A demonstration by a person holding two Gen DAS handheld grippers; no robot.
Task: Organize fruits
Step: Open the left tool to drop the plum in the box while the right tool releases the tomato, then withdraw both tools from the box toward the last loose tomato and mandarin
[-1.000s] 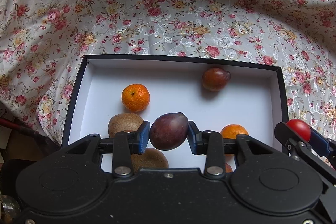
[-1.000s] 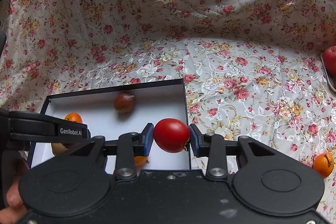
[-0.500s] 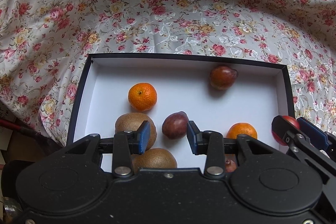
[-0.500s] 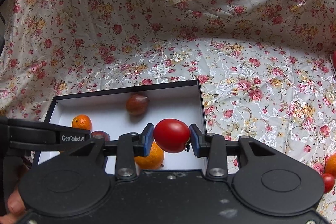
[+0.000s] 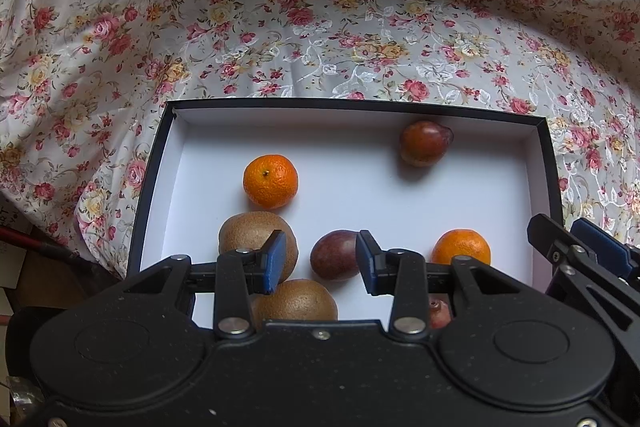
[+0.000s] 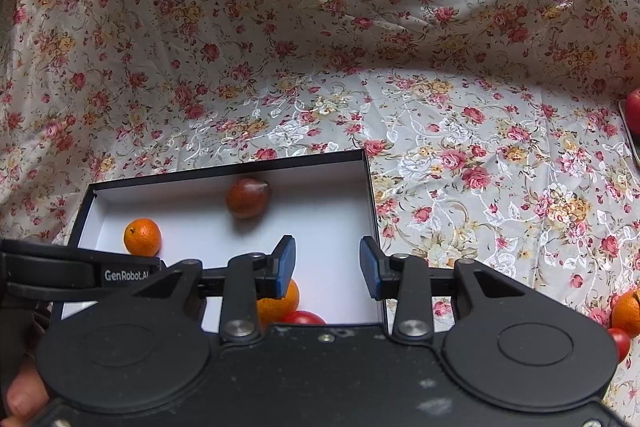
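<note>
Around the box [image 5: 160, 163], the front kiwi [image 5: 294, 301] and a reddish fruit [image 5: 439, 308] sit half-hidden behind the left gripper's body, the tomato [image 6: 303, 317] shows only its top, and a red fruit [image 6: 633, 113] is cut off far right.

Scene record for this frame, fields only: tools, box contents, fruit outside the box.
left tool: open, empty, over plum
right tool: open, empty
box: mandarins, kiwis, plum, red-brown fruit, tomato
outside box: loose mandarin, loose tomato, red fruit at right edge
surface: floral cloth
</note>
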